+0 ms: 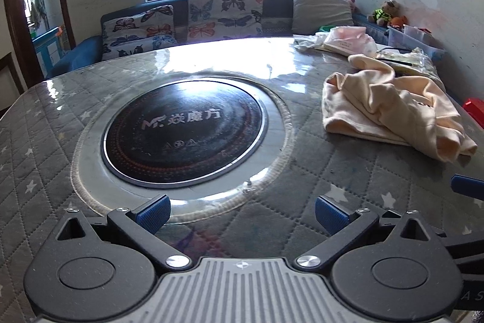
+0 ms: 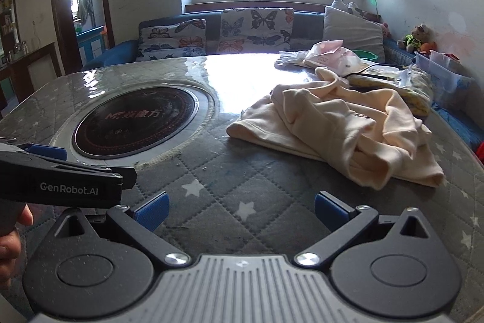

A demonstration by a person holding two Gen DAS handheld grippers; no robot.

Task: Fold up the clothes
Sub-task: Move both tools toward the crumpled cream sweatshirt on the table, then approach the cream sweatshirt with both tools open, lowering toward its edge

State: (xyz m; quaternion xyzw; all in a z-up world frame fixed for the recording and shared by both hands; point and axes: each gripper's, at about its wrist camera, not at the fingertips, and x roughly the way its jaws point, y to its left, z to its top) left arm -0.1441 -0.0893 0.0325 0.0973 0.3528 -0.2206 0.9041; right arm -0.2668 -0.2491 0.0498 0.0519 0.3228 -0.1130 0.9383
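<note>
Folding has not begun: the garment lies crumpled toward the counter's right edge, beside the clutter at the far right corner. Both grippers hover low over the near edge, well short of it. The left gripper has jaws spread and empty; so does the right gripper. Next, I judge, comes reaching forward and spreading the cloth flat.

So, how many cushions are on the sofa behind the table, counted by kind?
Butterfly-print cushions: 2 (one, another)
Plain grey cushion: 1
Total: 3
</note>
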